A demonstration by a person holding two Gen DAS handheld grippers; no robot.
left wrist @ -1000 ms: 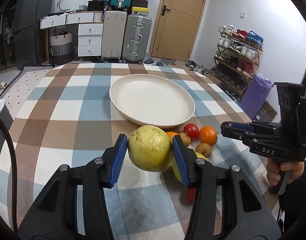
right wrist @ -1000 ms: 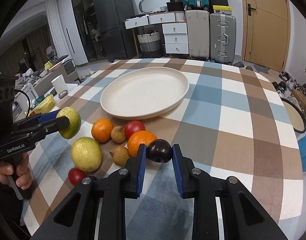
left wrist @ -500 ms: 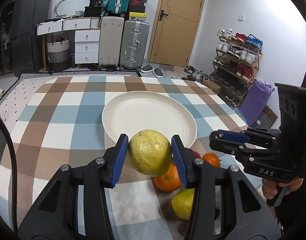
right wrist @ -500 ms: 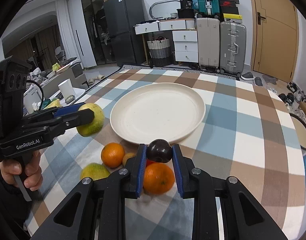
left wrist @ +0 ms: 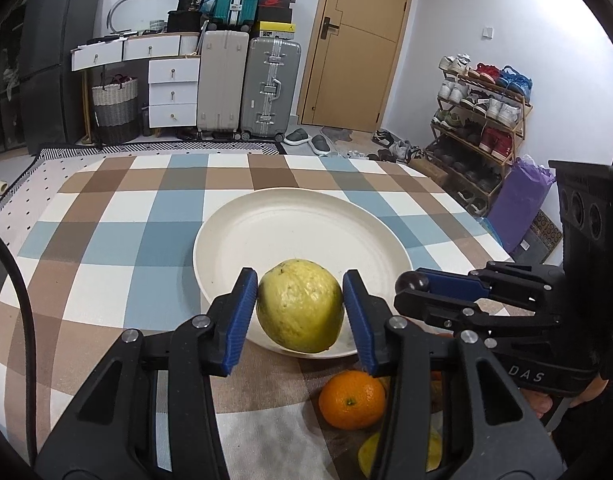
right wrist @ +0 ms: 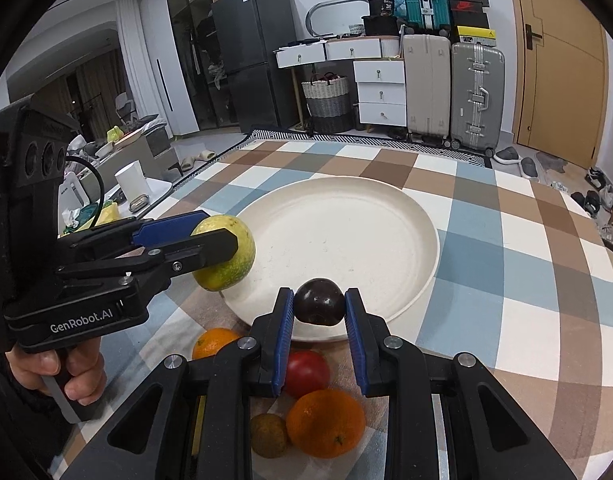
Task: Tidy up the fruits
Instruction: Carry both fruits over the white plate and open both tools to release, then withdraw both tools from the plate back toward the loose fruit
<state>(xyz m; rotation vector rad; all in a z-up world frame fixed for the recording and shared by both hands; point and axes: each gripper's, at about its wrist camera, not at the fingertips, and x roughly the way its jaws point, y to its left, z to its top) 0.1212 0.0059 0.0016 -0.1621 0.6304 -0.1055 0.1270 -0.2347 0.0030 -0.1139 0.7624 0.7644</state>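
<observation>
Already both fruits are off the cloth: the yellow-green guava [left wrist: 299,306] is pinched between the blue pads of the left gripper [left wrist: 300,312], whose jaws have just been closing a little further on it, and the dark plum [right wrist: 319,302] sits clamped in the tightly shut right gripper [right wrist: 319,312]. Each hangs at the near rim of the cream plate [left wrist: 298,224], whose bare middle lies straight ahead and below both grippers (the guava at the near-left rim, the plum more toward the centre). The plate is round, so no axis matters; neither hand is clearly nearer. Loose fruit, including an orange [left wrist: 352,399] and a red tomato [right wrist: 306,373], waits on the checked tablecloth [left wrist: 106,240] nearer still.
</observation>
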